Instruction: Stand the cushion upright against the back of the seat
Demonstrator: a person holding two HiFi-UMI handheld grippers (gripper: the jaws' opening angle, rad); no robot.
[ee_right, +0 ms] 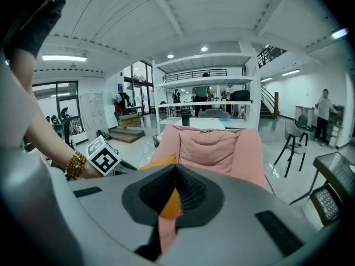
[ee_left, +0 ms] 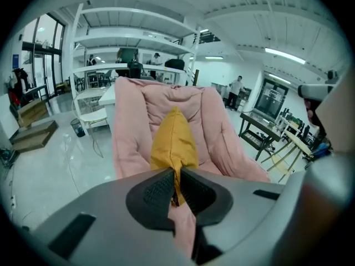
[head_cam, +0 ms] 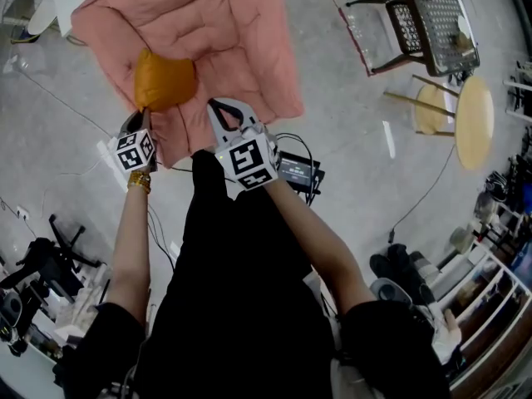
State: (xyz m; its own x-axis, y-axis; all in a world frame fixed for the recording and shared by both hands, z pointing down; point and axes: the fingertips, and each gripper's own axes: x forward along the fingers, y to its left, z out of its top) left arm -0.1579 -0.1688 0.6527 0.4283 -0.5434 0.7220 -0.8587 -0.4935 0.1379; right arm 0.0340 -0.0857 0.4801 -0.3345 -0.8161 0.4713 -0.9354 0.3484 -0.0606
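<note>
An orange cushion (head_cam: 165, 80) lies on the seat of a pink padded lounge chair (head_cam: 224, 32). My left gripper (head_cam: 143, 111) is at the cushion's near corner. In the left gripper view the two pads pinch the cushion's (ee_left: 175, 140) pointed edge, with the pink chair back (ee_left: 211, 121) behind it. My right gripper (head_cam: 218, 102) hovers over the front edge of the seat, just right of the cushion, jaws shut with nothing held. In the right gripper view the cushion (ee_right: 158, 162) shows low at the left, in front of the chair back (ee_right: 213, 148).
A black metal mesh chair (head_cam: 432, 19) and a round wooden stool (head_cam: 474, 121) stand to the right. A black box with cables (head_cam: 298, 170) lies on the floor by the seat's front. Shelving (head_cam: 490, 298) lines the right; black equipment (head_cam: 33, 273) sits at lower left.
</note>
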